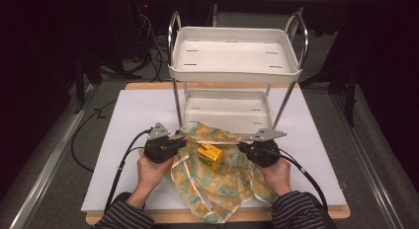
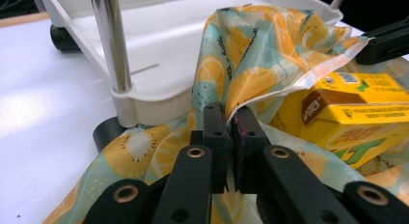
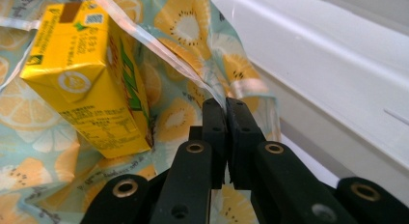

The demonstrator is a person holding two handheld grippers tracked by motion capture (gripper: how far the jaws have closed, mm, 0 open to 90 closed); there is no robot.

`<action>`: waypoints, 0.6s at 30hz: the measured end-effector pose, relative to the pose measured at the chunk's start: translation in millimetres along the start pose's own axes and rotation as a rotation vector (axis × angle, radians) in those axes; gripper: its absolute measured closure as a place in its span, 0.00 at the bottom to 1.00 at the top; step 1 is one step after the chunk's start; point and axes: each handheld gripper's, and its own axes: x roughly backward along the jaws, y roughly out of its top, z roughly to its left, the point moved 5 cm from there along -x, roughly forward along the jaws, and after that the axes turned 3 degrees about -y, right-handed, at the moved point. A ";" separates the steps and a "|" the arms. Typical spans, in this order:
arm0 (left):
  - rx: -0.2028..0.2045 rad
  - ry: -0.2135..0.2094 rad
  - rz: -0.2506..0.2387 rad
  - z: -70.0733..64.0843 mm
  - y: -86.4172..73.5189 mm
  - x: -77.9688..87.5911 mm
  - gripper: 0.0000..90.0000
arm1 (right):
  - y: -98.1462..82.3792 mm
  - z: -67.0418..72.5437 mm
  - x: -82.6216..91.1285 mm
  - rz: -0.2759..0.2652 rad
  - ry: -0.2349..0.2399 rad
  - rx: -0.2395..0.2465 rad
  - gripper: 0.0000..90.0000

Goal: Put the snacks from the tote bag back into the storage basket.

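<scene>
Both tools pinch the rim of a fruit-print bag (image 1: 217, 177) that lies on the white table (image 1: 128, 120). The left hand-held gripper (image 1: 182, 140) has its jaws clamped on the bag's pale hem beside the trolley's chrome post (image 2: 112, 40), and the right hand-held gripper (image 1: 243, 146) is closed on the hem at the opposite side. Held apart like this, they probably keep the mouth spread. Between them, inside the opening, sits a yellow drink carton (image 1: 210, 156), just in front of the white trolley's lower tray (image 1: 225, 108).
</scene>
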 end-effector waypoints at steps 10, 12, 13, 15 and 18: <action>0.009 -0.003 0.027 2.3 -1.5 -6.2 0.96 | -5.7 -1.7 -8.5 0.042 -0.008 -0.004 0.98; 0.012 -0.003 0.049 2.5 -3.6 -8.5 0.96 | -7.6 -1.9 -10.8 0.044 -0.001 -0.020 0.98; 0.013 -0.001 0.056 2.5 -4.4 -9.3 0.96 | -8.5 -1.6 -11.7 0.048 0.003 -0.019 0.98; 0.013 0.002 0.069 2.6 -5.4 -10.6 0.96 | -9.9 -0.2 -12.8 0.058 0.004 -0.016 0.98; 0.028 0.015 0.106 4.4 -9.2 -13.2 0.96 | -11.5 1.7 -14.1 0.064 0.001 -0.003 0.98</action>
